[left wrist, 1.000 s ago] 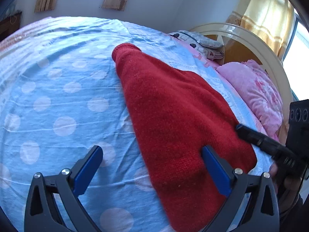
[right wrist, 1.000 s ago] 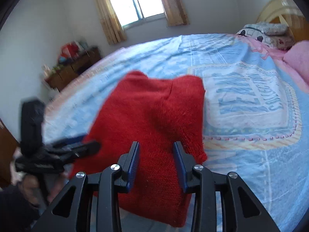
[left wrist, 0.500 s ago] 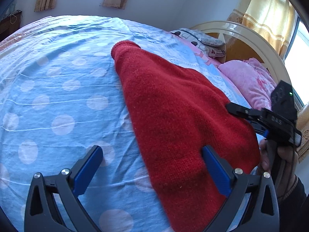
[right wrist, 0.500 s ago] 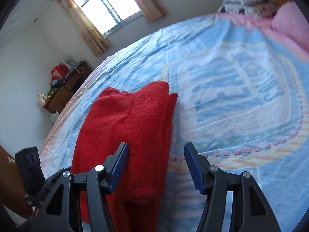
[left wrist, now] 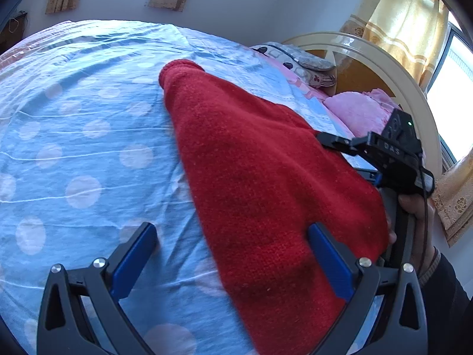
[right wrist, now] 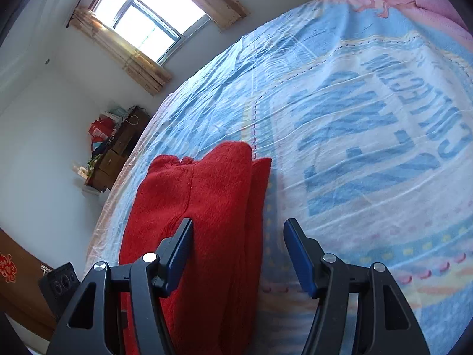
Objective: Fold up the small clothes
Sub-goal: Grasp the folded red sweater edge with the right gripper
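A red knitted sweater point(left wrist: 260, 171) lies folded on the blue bedspread point(left wrist: 74, 148). My left gripper point(left wrist: 233, 254) is open and empty, its jaws wide apart over the sweater's left edge. The right gripper shows in the left wrist view point(left wrist: 334, 142) at the sweater's right edge. In the right wrist view the sweater point(right wrist: 201, 204) lies to the left, folded in layers. My right gripper point(right wrist: 236, 251) is open and empty, straddling the sweater's right edge, with the right finger over the bedspread point(right wrist: 354, 118).
Pink pillows point(left wrist: 360, 112) and a patterned pillow point(left wrist: 301, 62) lie at the curved headboard point(left wrist: 384, 65). A wooden dresser point(right wrist: 115, 153) stands by the wall under a window point(right wrist: 147, 14). The bed's near edge runs below the sweater.
My right gripper has let go of the sweater, opened wide and swung right and up off it. The left gripper has stayed open in place.
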`<state>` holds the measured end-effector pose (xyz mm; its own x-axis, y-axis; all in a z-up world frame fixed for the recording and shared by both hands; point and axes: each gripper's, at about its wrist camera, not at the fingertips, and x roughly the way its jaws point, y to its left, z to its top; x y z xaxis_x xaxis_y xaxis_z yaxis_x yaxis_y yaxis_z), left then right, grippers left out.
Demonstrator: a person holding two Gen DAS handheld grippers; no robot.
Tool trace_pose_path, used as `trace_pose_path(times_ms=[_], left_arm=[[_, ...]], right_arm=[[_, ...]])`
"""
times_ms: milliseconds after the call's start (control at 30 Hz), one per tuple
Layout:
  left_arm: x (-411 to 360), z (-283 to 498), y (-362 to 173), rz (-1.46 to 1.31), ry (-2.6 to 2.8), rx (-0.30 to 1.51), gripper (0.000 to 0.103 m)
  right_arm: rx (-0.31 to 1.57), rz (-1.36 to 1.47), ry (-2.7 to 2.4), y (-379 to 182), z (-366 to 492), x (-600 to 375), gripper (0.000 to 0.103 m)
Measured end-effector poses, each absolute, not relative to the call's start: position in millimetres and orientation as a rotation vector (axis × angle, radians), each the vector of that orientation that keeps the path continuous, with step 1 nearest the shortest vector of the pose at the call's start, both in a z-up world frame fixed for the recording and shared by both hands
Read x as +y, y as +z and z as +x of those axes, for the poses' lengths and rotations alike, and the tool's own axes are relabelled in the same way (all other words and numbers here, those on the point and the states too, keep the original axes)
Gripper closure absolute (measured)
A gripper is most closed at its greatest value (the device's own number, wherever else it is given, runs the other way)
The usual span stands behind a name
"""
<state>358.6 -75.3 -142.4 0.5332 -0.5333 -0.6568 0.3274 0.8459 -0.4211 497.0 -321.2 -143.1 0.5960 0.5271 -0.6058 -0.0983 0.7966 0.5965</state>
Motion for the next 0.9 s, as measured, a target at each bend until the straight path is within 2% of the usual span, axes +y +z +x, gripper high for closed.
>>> trace_pose_path(times_ms=[367,500,700,833,900], left_arm=[[-76.4,361.5,-142.2,-0.307,-0.597,0.871,0.0],[-77.7,362.2,-141.9,-0.307,-0.61,0.875,0.0],[-84.3,363.4,-140.0,-0.286,-0.611,0.88,0.001],[-89.3,360.8,-138.9,-0.273,-0.648,0.875,0.017],[-90.5,359.9,-138.3,-0.263,-0.649,0.871,0.019]], right_arm=[[0.883,0.566,0.418,-154.2,521.0,-307.1,0.04],[0.907,0.598,0.474,-158.9,525.9,-307.3,0.058],[0.903,0.588,0.483,-163.8,524.6,-304.2,0.06],[0.898,0.613,0.498,-167.8,523.6,-308.0,0.063],[0.888,0.609,0.497,-167.5,519.9,-312.1,0.064]])
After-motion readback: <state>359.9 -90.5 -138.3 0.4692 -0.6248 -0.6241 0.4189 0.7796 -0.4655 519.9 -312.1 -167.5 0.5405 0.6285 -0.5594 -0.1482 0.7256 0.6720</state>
